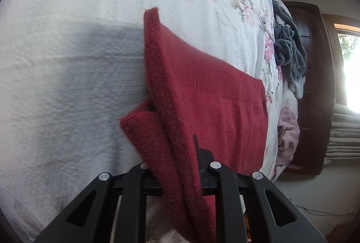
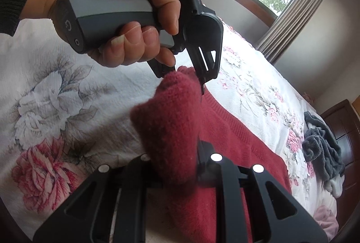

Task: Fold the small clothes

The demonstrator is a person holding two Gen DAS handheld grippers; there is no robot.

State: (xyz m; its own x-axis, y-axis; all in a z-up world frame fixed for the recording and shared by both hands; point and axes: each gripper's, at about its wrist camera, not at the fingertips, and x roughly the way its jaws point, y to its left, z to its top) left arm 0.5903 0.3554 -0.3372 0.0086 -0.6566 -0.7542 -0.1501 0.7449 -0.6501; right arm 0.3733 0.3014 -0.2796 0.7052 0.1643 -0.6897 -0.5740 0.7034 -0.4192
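Both grippers are on the red knit garment (image 1: 213,96) here, each with its jaws pinched on a doubled edge of it, and that shared hold is what keeps the fabric taut between them. The left gripper (image 1: 180,175) has a thick fold running straight up between its jaws, the rest of the cloth fanning away ahead and to the right of them onto the white bedspread (image 1: 67,63). The right gripper (image 2: 177,166) clamps a bunched corner that bulges up just ahead of its jaws, and beyond that bulge you can see the person's hand (image 2: 126,6) squeezing the other tool's handle. Lifting the edge clear looks like the way to carry it over for a fold. The grey clothes pile (image 2: 321,148) and a pink garment (image 1: 288,132) sit well off to the right of the jaws, probably waiting their turn.
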